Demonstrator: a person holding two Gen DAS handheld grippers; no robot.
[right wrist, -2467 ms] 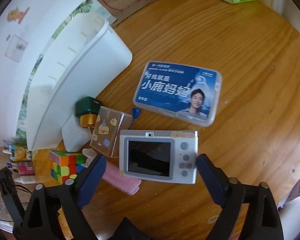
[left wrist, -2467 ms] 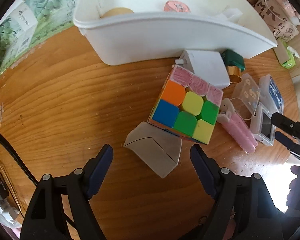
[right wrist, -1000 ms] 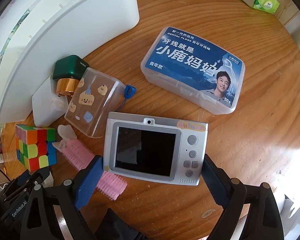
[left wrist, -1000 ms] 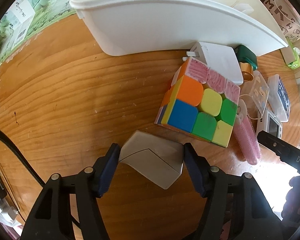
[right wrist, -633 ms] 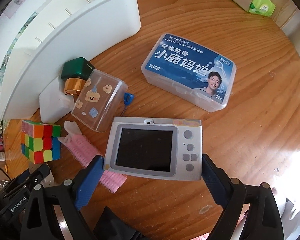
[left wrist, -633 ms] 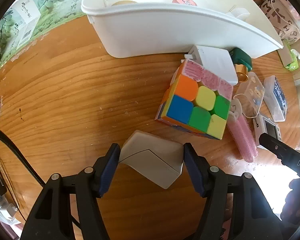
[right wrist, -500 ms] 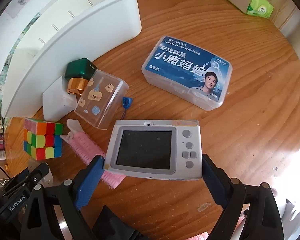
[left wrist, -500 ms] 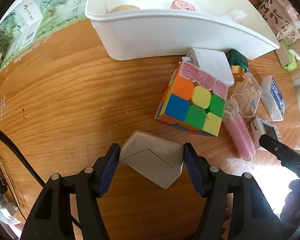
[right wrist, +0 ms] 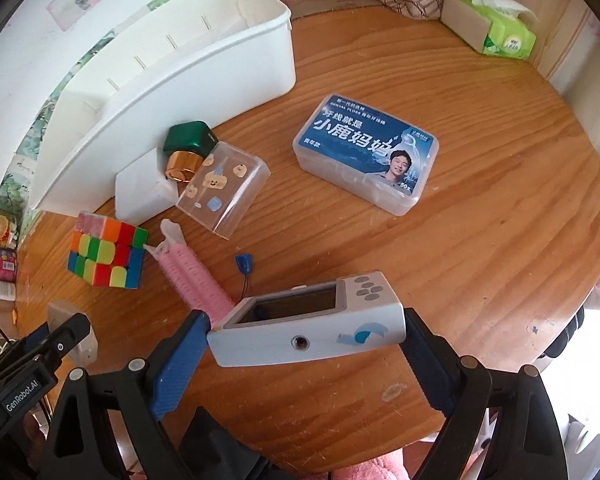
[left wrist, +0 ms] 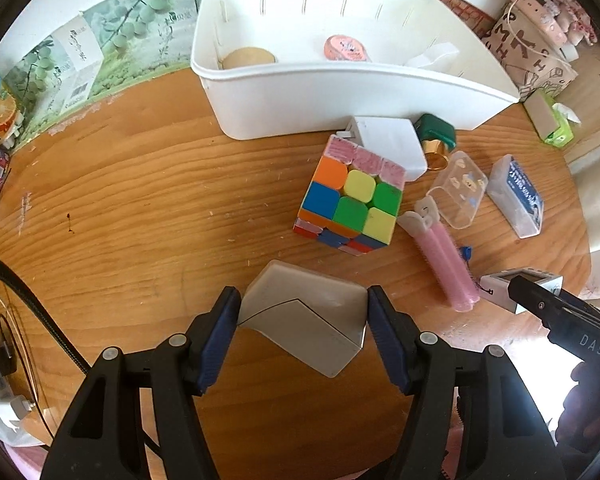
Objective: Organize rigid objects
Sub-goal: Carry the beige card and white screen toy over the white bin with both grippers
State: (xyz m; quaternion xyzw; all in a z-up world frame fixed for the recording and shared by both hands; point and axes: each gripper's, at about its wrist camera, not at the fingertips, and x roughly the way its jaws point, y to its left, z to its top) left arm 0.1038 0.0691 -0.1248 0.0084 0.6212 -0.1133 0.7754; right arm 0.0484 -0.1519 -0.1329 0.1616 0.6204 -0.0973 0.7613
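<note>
jaws of my left gripper [left wrist: 302, 322] clamp a grey box [left wrist: 306, 318]; my right gripper [right wrist: 306, 344] pinches the camera [right wrist: 308, 322] above the table [right wrist: 460, 240]

On the wooden counter [left wrist: 140, 208] stands one long white plastic bin [left wrist: 340, 100]. It holds one round tan lid [left wrist: 249, 57] at 10 o'clock, one round pink tin [left wrist: 347, 49] at 12 and one white piece [left wrist: 432, 56] at 2. At the bin's 6 o'clock lie one multicoloured puzzle cube [left wrist: 350, 200], one white block [left wrist: 388, 140], one green-and-gold bottle [left wrist: 436, 140], one clear stickered case [left wrist: 460, 188], one pink hair roller [left wrist: 448, 264], one blue-labelled floss box [left wrist: 520, 196], one silver digital camera [right wrist: 312, 320] and one grey folded-looking box [left wrist: 304, 316].
</note>
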